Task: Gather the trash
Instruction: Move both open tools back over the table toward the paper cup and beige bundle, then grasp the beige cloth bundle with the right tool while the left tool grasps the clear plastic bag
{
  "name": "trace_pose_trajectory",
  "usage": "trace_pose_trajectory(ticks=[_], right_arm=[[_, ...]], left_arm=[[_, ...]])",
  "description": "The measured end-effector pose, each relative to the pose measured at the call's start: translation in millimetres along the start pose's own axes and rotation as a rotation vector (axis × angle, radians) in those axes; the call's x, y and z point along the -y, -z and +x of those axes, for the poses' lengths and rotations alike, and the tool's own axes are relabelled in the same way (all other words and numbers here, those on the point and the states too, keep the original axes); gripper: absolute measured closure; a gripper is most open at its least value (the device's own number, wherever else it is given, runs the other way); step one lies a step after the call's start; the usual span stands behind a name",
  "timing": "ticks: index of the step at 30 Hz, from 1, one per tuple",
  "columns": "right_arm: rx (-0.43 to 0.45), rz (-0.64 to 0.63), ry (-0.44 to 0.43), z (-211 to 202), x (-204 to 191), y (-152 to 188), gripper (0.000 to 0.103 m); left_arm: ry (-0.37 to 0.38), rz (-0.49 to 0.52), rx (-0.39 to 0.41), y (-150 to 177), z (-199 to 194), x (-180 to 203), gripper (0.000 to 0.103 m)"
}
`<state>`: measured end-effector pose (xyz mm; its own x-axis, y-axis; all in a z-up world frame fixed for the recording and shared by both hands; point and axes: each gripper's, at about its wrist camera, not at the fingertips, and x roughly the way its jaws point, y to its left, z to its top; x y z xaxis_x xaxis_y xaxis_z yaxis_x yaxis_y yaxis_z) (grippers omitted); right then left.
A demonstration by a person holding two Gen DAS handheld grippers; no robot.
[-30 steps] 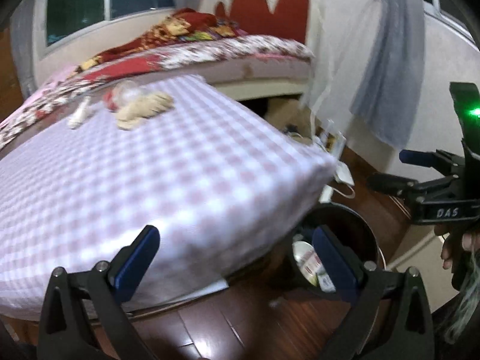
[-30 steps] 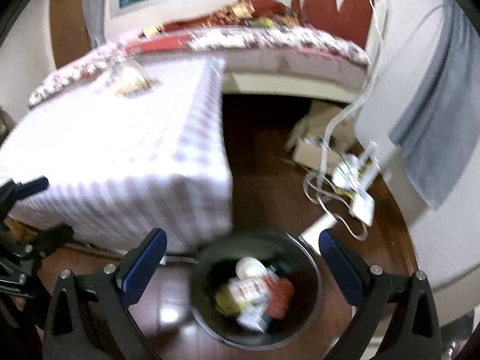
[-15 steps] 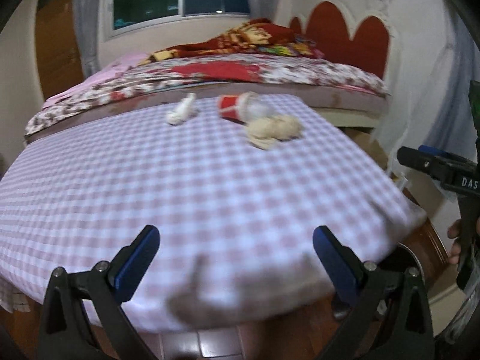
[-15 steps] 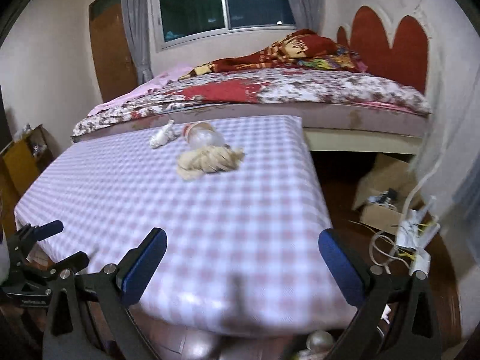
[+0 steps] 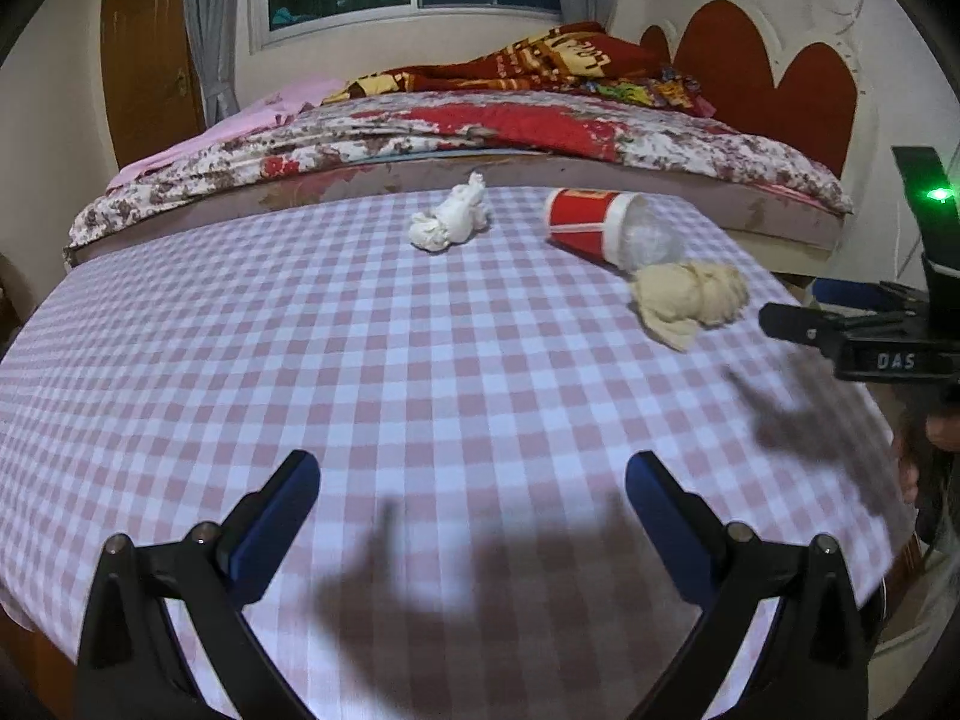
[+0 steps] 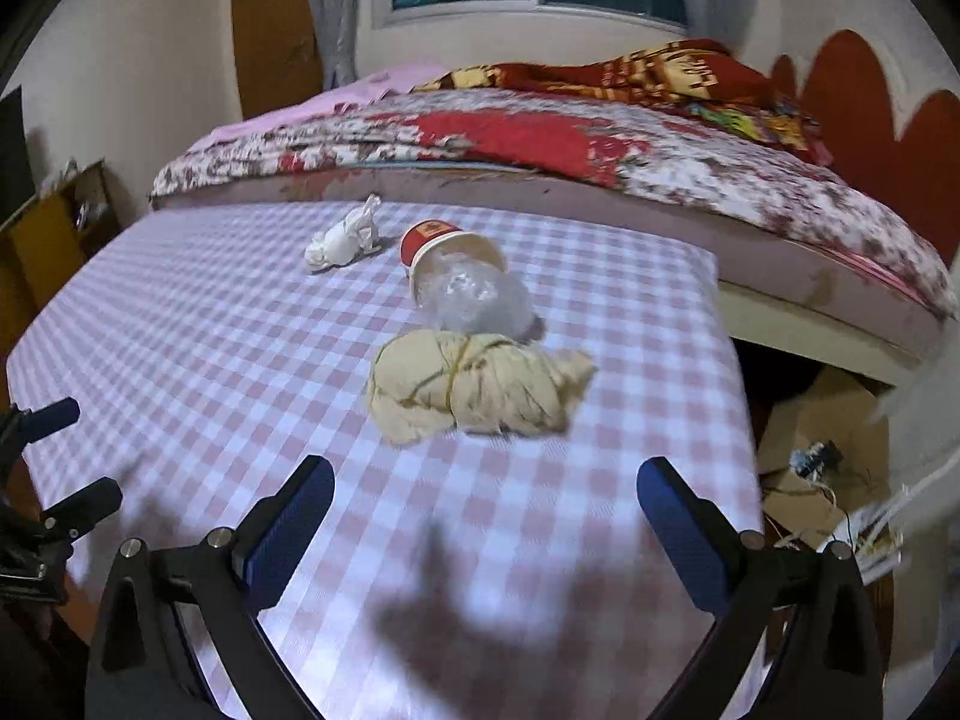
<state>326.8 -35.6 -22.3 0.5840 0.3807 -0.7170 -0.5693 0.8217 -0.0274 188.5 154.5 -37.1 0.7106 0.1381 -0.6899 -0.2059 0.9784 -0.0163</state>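
Three pieces of trash lie at the far side of the checkered table (image 5: 360, 372): a crumpled white tissue (image 5: 451, 222), a red paper cup on its side with clear plastic in its mouth (image 5: 600, 227), and a beige crumpled wad bound with a rubber band (image 5: 690, 299). They also show in the right wrist view: the tissue (image 6: 343, 240), the cup (image 6: 450, 264), the wad (image 6: 474, 387). My left gripper (image 5: 473, 525) is open and empty over the near table. My right gripper (image 6: 485, 531) is open and empty, just short of the wad.
A bed with a floral cover (image 5: 480, 126) and red headboard (image 5: 774, 72) stands behind the table. Right of the table a cardboard box and cables (image 6: 822, 468) lie on the floor. The other gripper shows at the right edge of the left wrist view (image 5: 870, 336).
Both grippers have swung up from the bin on the floor and moved over the table toward the trash. Both stay open and empty.
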Motion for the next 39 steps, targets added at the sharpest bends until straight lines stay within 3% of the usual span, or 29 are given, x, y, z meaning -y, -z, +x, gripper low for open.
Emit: trace_pose_trajectory(ticks=[9,15,22,29,33,36,39], right_arm=[[-0.042,-0.024,-0.018,56.9,8.3,-24.9,0.003],[-0.083,-0.026,-0.089,75.8,9.0,-28.3,0.033],[-0.074,-0.027,-0.117,59.3,11.7,-8.8,0.062],[-0.01,0.04,-0.054,30.8,45.5,-1.0,0.068],[0.029,0.132,0.025,19.7,79.4,-3.3,0.068],[0.031,0.165,0.054,17.0,96.3,-4.4,0.068],[0.03,0.181,0.066,17.6,106.9,-1.9,0.068]], left_arm=[[0.009,-0.014,-0.021,-15.1,31.4,-9.0,0.001],[0.026,-0.013,-0.025,-25.2,43.6,-5.4,0.001],[0.063,-0.006,-0.016,-35.0,48.7,16.2,0.002],[0.119,0.011,-0.005,-44.0,53.7,51.1,0.006],[0.165,-0.013,-0.014,-62.4,66.1,82.1,0.017],[0.185,-0.049,-0.017,-80.3,78.8,105.4,0.017],[0.158,-0.075,-0.018,-92.8,93.8,119.8,0.017]])
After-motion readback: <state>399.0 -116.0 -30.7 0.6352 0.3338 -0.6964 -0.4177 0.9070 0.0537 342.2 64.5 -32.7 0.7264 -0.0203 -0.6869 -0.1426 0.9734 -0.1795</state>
